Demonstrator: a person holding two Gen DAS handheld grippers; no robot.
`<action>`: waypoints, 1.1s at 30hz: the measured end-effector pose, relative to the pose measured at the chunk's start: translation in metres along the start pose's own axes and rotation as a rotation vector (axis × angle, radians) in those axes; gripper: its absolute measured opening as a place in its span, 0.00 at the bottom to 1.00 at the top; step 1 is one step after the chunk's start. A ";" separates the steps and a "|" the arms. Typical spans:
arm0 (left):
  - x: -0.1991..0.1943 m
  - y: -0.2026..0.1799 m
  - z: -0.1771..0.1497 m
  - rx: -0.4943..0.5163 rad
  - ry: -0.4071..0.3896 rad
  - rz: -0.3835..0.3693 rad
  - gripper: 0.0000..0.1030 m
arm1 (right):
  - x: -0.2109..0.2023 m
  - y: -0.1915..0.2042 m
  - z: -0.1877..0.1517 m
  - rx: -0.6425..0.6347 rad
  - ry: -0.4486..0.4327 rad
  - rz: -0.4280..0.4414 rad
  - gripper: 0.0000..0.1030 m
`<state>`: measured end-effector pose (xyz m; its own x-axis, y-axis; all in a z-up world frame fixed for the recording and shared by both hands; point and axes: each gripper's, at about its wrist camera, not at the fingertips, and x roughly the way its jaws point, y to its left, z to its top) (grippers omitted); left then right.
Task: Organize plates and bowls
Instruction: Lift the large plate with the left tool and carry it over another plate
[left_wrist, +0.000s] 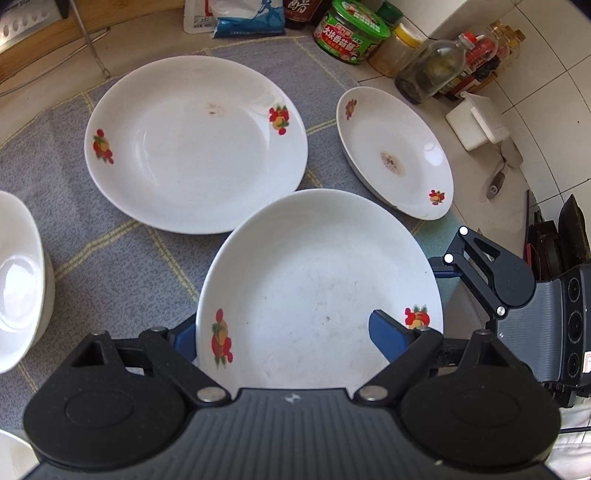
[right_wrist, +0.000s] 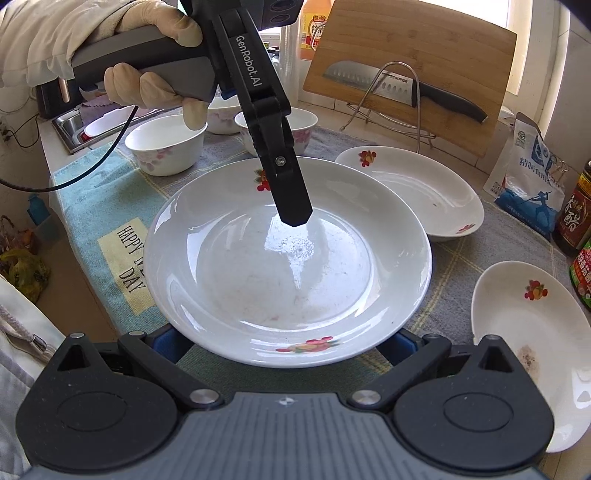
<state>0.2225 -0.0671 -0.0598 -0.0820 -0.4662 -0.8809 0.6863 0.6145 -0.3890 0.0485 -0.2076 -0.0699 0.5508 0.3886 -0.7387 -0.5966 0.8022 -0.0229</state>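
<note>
A white plate with red fruit prints (left_wrist: 314, 280) (right_wrist: 288, 266) hangs just above the grey checked cloth (left_wrist: 110, 251). My left gripper (left_wrist: 284, 332) is shut on its rim. One blue finger (left_wrist: 388, 332) lies on the plate's inside, the other (left_wrist: 183, 338) outside the rim. In the right wrist view that inner finger (right_wrist: 291, 206) comes down into the plate from a gloved hand (right_wrist: 147, 85). My right gripper (right_wrist: 288, 343) (left_wrist: 447, 269) is at the opposite rim, fingers spread wide and open. Their tips are hidden under the plate's edge.
A larger fruit-print plate (left_wrist: 195, 144) (right_wrist: 413, 192) and a smaller stained one (left_wrist: 395, 151) (right_wrist: 532, 350) lie on the cloth. Flowered bowls (right_wrist: 166, 147) stand at the far left beside a sink (right_wrist: 70, 129). Jars and bottles (left_wrist: 351, 33), a knife (right_wrist: 406, 88) and cutting board line the back.
</note>
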 end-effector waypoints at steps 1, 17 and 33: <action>0.001 -0.003 0.004 0.004 -0.002 0.000 0.88 | -0.002 -0.003 0.000 -0.001 -0.001 -0.005 1.00; 0.023 -0.059 0.085 0.112 -0.018 -0.026 0.88 | -0.039 -0.071 -0.019 0.055 -0.015 -0.096 1.00; 0.082 -0.120 0.162 0.262 0.041 -0.072 0.88 | -0.072 -0.124 -0.059 0.184 0.003 -0.231 1.00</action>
<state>0.2505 -0.2819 -0.0422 -0.1628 -0.4729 -0.8659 0.8410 0.3925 -0.3724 0.0483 -0.3619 -0.0541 0.6581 0.1846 -0.7299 -0.3391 0.9383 -0.0684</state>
